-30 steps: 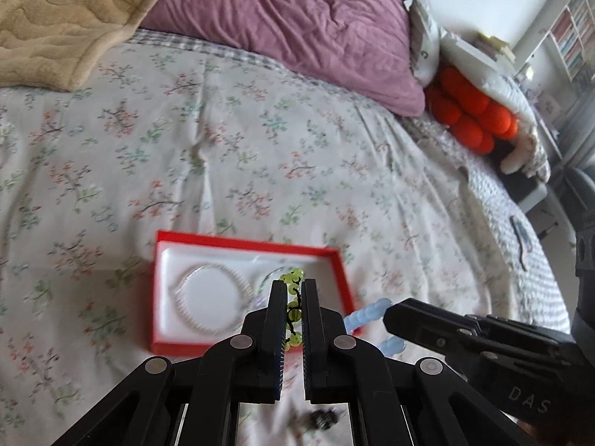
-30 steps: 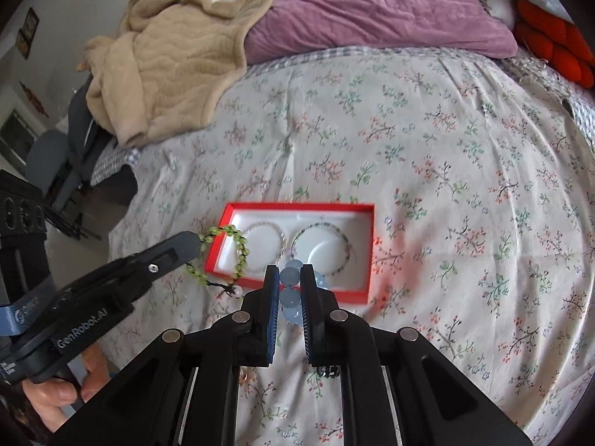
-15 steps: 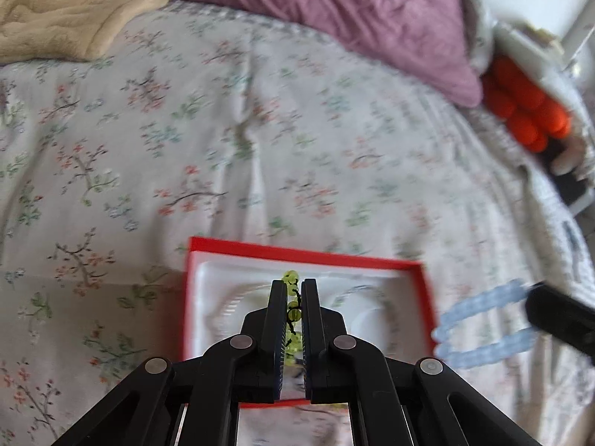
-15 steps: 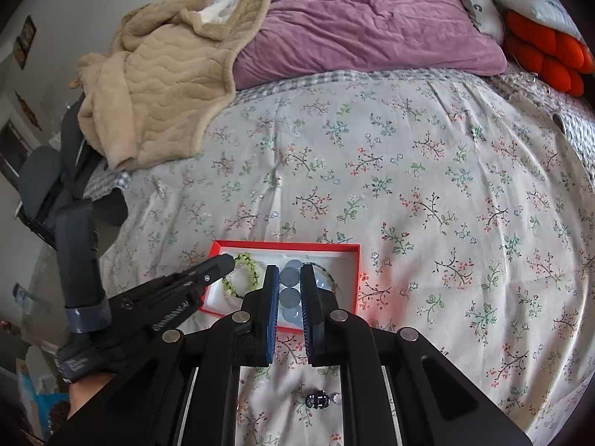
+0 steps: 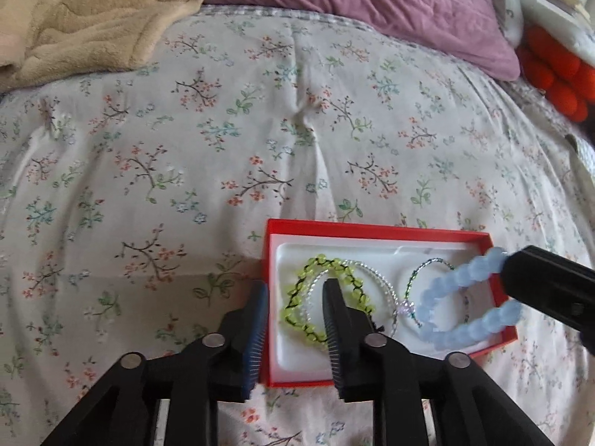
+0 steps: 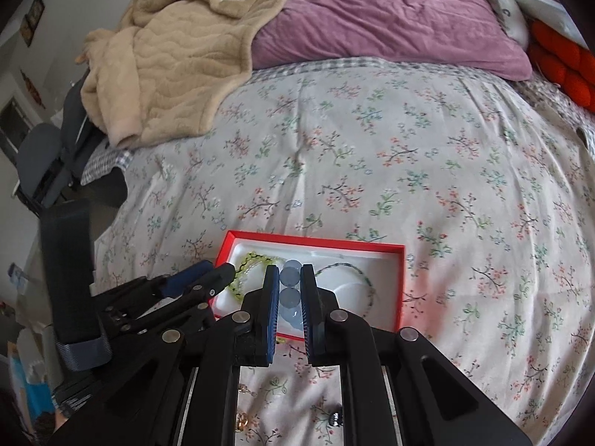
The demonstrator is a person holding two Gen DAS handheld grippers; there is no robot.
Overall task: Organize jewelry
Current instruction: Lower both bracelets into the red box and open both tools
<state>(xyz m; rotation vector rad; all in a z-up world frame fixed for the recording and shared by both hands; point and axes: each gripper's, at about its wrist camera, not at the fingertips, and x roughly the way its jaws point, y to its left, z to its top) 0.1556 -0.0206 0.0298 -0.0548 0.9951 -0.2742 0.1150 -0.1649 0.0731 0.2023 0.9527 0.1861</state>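
Observation:
A red box [image 5: 372,229] with a white liner lies on the floral bed sheet; it also shows in the right wrist view [image 6: 316,241]. A green bead bracelet [image 5: 336,265] lies in its left half over a silver bracelet [image 5: 375,278]; a thin dark bracelet [image 5: 427,264] lies in the right half. My left gripper [image 5: 295,286] is open over the box's left edge, its right finger above the green bracelet. My right gripper [image 6: 290,273] is shut on a pale blue bead bracelet [image 5: 465,293], held just above the box's right half.
A beige blanket [image 6: 178,55] and a purple pillow [image 6: 390,15] lie at the head of the bed, an orange plush [image 5: 557,70] at the right. Small jewelry pieces [image 6: 243,422] lie on the sheet in front of the box. The bed edge drops off at the left [image 6: 111,208].
My left gripper has opened and let the green bracelet go into the box's left half. My right gripper has carried the blue bracelet over the box's right half.

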